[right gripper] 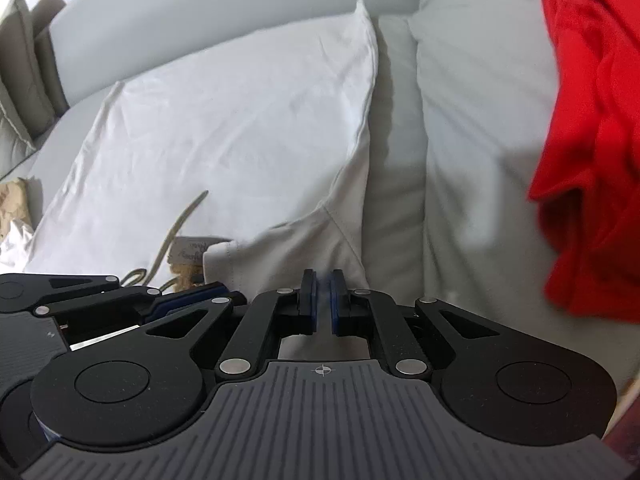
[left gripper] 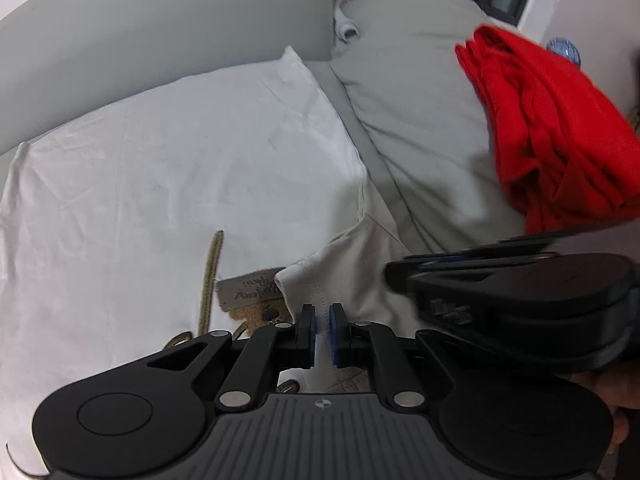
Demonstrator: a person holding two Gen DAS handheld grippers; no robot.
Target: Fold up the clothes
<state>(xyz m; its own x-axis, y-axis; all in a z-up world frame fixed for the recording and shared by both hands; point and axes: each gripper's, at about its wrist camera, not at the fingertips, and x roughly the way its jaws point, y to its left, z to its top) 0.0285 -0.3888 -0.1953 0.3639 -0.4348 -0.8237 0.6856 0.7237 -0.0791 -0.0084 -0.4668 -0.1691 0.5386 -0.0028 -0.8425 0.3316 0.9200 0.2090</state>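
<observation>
Both pairs of tongs are nearly closed, each pinching an edge of the pale grey garment (left gripper: pixel 344 272): the left tongs (left gripper: pixel 322 320) at its hemmed corner, the right tongs (right gripper: pixel 322 292) close beside, probably so the cloth can be lifted as one straight edge for a fold. Just beyond the garment lies a white pillow (right gripper: pixel 240 120) on the bed. Farther off, right of the pillow, a red garment (left gripper: pixel 552 128) waits, bunched.

Script on card tag (left gripper: pixel 250 289) upside down; illegible
</observation>
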